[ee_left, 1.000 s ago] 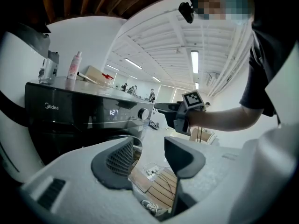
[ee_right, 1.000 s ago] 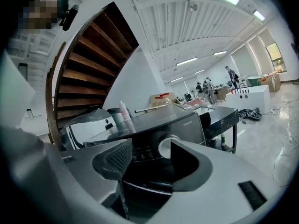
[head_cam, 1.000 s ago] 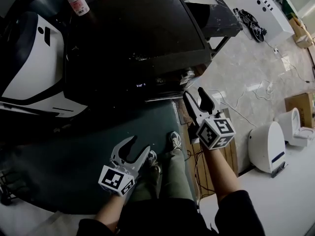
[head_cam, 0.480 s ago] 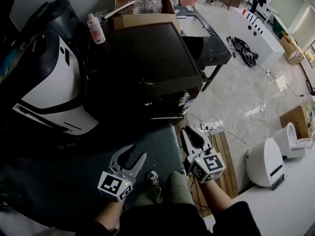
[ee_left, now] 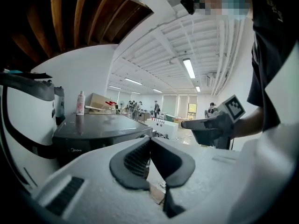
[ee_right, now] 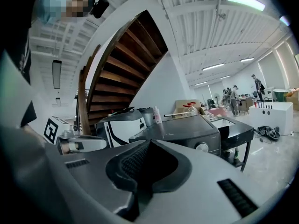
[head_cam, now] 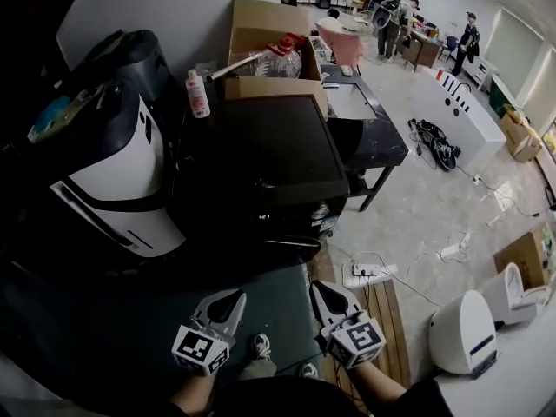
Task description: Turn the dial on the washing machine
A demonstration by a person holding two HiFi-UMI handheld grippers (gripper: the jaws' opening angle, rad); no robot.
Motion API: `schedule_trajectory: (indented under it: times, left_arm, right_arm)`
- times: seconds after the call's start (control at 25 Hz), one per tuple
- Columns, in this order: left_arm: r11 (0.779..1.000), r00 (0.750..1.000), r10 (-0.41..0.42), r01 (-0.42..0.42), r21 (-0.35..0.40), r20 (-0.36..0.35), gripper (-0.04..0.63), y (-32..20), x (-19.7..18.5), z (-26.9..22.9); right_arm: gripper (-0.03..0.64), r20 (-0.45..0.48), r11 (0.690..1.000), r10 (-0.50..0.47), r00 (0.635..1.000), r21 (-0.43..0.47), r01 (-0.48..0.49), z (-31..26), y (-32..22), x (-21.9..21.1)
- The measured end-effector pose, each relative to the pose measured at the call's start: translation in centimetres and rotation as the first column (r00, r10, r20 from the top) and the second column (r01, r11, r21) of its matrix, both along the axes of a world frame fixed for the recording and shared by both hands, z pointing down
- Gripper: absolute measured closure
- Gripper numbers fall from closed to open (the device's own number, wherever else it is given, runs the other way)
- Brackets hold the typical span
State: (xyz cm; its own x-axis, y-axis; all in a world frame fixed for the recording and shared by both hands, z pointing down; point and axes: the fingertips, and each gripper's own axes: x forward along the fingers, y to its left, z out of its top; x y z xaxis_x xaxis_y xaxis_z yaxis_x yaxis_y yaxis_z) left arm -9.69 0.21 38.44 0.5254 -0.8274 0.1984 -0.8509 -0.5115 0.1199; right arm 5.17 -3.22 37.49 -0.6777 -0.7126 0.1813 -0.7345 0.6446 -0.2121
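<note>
The dark washing machine (head_cam: 261, 155) stands in the middle of the head view, and its round silver dial (ee_right: 202, 147) shows on the front panel's right end in the right gripper view. Both grippers hang low and well short of the machine, touching nothing. My left gripper (head_cam: 229, 300) is shut with nothing between its jaws. My right gripper (head_cam: 323, 290) is also shut and empty, a little to the right of it. In the left gripper view the machine (ee_left: 98, 129) lies ahead to the left, with the right gripper (ee_left: 189, 123) off to the side.
A white and black appliance (head_cam: 113, 181) stands left of the machine. A pink-capped bottle (head_cam: 198, 94) and a cardboard box (head_cam: 269, 33) sit behind it. A black table (head_cam: 365, 129) is at its right, with a power strip (head_cam: 369, 274) and cables on the floor. People stand far back.
Both grippers have drawn back from the machine's front toward the person and their jaws have closed. The head view has lifted and now shows the room beyond.
</note>
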Motion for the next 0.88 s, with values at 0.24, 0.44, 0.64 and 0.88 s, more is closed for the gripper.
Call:
schedule_trajectory:
  times: [0.24, 0.44, 0.64, 0.88]
  left_arm:
    - [0.998, 0.998, -0.061, 0.061, 0.004, 0.011, 0.583, 3.8, 2.1, -1.1]
    - [0.995, 0.995, -0.095, 0.095, -0.001, 0.015, 0.583, 7.7, 3.9, -1.5]
    - [0.991, 0.991, -0.133, 0.133, 0.005, 0.01, 0.583, 10.9, 5.3, -1.8]
    - [0.986, 0.986, -0.166, 0.166, 0.007, 0.009, 0.584, 14.4, 6.7, -1.2]
  right_arm:
    - [0.615, 0.0, 0.998, -0.055, 0.999, 0.024, 0.054, -1.5, 3.6, 2.2]
    - [0.617, -0.019, 0.995, -0.091, 0.996, 0.03, 0.091, -2.4, 7.1, 4.1]
    - [0.617, -0.006, 0.993, -0.118, 0.993, 0.027, 0.118, -2.9, 10.1, 5.6]
    - [0.617, -0.017, 0.989, -0.147, 0.989, 0.022, 0.148, -2.2, 12.8, 7.1]
